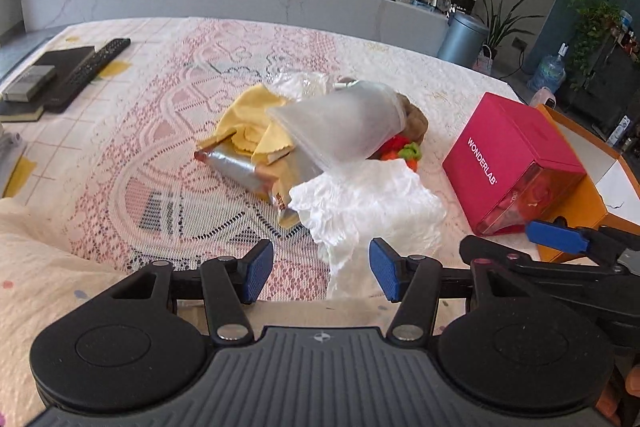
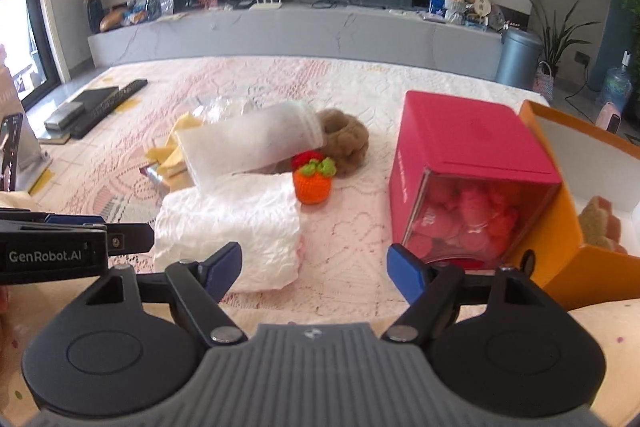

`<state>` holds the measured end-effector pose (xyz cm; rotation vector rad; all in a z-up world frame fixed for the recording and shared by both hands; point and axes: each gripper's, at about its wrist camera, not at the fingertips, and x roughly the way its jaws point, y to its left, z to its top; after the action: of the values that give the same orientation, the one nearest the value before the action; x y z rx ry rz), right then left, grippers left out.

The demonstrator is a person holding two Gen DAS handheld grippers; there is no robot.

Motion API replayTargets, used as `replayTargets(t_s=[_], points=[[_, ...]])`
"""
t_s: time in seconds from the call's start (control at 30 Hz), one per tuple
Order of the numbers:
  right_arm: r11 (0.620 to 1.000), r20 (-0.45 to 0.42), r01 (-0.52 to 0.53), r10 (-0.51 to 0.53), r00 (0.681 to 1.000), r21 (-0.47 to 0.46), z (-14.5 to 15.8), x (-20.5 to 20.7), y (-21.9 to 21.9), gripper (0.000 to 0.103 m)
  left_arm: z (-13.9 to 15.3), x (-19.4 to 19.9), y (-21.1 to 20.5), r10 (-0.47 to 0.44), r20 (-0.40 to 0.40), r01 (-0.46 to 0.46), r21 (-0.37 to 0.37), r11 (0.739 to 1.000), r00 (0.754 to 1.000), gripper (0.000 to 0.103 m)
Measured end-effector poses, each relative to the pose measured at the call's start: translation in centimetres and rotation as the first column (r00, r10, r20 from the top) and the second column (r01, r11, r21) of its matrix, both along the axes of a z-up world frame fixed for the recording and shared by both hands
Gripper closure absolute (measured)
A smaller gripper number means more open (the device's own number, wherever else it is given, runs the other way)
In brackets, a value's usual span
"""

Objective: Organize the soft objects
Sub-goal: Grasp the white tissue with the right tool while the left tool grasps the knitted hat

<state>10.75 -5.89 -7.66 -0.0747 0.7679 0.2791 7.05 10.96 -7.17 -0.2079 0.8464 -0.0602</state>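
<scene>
Tablecloth (image 1: pixel 168 155): cream lace over pink, geometric openwork pattern. Cloth (image 1: pixel 248 115): pale yellow. Snack wrapper (image 1: pixel 240 167): silver with brown edge. Bag (image 1: pixel 344 123): frosted, translucent white. Crumpled paper (image 2: pixel 232 227): white. Plush toy (image 2: pixel 344 135): brown. Knitted toy (image 2: pixel 312 183): orange, green leaves, red top. Box (image 2: pixel 472 139): magenta, white lettering, clear end. Tray (image 2: pixel 560 267): orange outside, white inside. Fingers (image 1: pixel 256 267): blue pads on black.

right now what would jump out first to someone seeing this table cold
The bright magenta WONDERLAB cardboard box at the right, lying beside an open orange cardboard box. Then the mid-table heap: a crinkled white plastic bag nearest, a frosted translucent pouch behind it, and a small orange crocheted pot against a brown plush toy. Both grippers are open, holding nothing.
</scene>
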Motion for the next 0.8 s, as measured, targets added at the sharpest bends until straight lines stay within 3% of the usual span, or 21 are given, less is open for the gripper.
replayTargets(t_s=[0.33,0.37,0.47,0.63,0.7,0.8], points=[[1.0,-0.08,-0.027,0.028,0.996,0.017,-2.5,3.5,1.7,0.029,-1.2,1.6,0.5,-0.024,-0.031,0.021,-0.084,0.996,0.999,0.038],[0.999,-0.087,-0.03,0.032,0.996,0.02,-2.8,3.7,1.8,0.036,-1.3,1.8,0.6,-0.027,-0.032,0.024,-0.097,0.995,0.999,0.038],[0.999,-0.124,-0.044,0.047,0.991,0.03,-3.5,4.6,2.0,0.073,-1.5,2.4,0.5,-0.027,-0.036,0.022,-0.114,0.993,0.999,0.038],[1.0,-0.15,-0.012,0.014,0.989,0.017,-4.3,5.1,1.3,0.085,-1.4,3.1,-0.9,-0.064,-0.014,0.063,-0.055,0.997,0.998,0.035],[1.0,-0.171,0.014,-0.01,0.985,0.019,-4.7,5.4,0.7,0.101,-1.7,3.5,-1.6,-0.082,-0.029,0.081,-0.04,0.996,0.996,0.036],[0.999,-0.179,0.041,-0.034,0.983,0.032,-4.7,5.4,0.0,0.101,-2.0,4.0,-2.2,-0.097,-0.03,0.096,-0.04,0.995,0.995,0.036]])
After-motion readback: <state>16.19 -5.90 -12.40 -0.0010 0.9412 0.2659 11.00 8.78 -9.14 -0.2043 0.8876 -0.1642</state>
